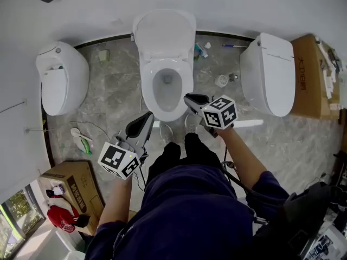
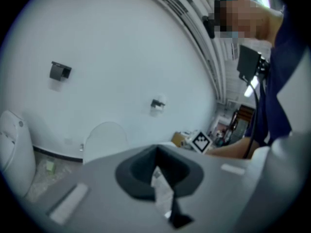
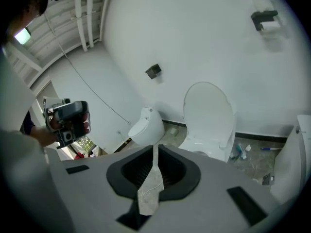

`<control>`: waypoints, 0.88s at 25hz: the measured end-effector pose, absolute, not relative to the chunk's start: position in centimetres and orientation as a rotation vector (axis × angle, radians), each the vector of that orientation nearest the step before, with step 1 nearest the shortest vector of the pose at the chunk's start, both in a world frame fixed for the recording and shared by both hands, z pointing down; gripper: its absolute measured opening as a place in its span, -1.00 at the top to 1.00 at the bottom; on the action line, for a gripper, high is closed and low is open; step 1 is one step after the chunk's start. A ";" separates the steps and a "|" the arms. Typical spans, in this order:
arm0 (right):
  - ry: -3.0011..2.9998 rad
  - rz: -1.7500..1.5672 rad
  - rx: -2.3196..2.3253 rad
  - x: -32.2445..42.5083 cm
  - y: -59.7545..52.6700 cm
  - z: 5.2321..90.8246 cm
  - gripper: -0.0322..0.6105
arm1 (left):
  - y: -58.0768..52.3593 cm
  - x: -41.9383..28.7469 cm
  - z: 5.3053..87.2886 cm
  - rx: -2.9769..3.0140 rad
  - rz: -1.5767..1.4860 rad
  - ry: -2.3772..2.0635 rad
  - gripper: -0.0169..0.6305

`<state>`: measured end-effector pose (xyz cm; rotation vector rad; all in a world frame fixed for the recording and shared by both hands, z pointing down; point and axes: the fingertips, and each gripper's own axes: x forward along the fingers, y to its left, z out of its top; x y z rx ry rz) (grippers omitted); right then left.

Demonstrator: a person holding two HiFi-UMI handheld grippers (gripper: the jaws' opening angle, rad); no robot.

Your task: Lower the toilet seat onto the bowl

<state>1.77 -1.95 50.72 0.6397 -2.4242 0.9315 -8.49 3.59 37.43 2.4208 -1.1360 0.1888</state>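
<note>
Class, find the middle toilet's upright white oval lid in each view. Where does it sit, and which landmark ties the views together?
Head view: the upright white oval lid sits top centre.
Left gripper view: the lid is lower left of centre.
Right gripper view: the lid is right of centre.
Shared landmark: the rounded white toilet stands on its left in all three views.

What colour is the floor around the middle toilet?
The floor is grey and marbled; the head view shows it best.
</note>
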 end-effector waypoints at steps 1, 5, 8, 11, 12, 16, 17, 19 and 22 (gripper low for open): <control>-2.446 0.911 0.635 1.8 -2.0 49.4 0.79 | 3.5 -8.4 37.1 2.429 0.185 -1.139 0.94; -2.526 0.863 0.646 2.2 -2.3 44.4 0.81 | 3.1 -8.7 35.6 2.452 0.162 -1.161 0.94; -2.572 0.839 0.653 2.5 -2.1 41.5 0.82 | 2.9 -8.7 34.6 2.465 0.145 -1.171 0.94; -2.620 0.806 0.665 2.8 -2.1 38.9 0.83 | 2.5 -8.2 33.6 2.485 0.129 -1.170 0.94; -2.639 0.799 0.675 2.9 -2.2 38.0 0.84 | 2.3 -8.0 33.3 2.495 0.126 -1.169 0.94; -2.711 0.762 0.719 3.2 -2.6 34.3 0.85 | 1.7 -7.5 31.8 2.535 0.108 -1.159 0.94; -2.728 0.747 0.725 3.2 -2.7 33.4 0.86 | 1.5 -7.4 31.4 2.546 0.105 -1.157 0.94; -2.760 0.720 0.733 3.2 -2.9 31.9 0.86 | 1.1 -7.3 30.7 2.567 0.101 -1.156 0.94; -2.802 0.690 0.732 3.0 -3.0 30.0 0.87 | 0.7 -7.1 29.7 2.592 0.093 -1.160 0.94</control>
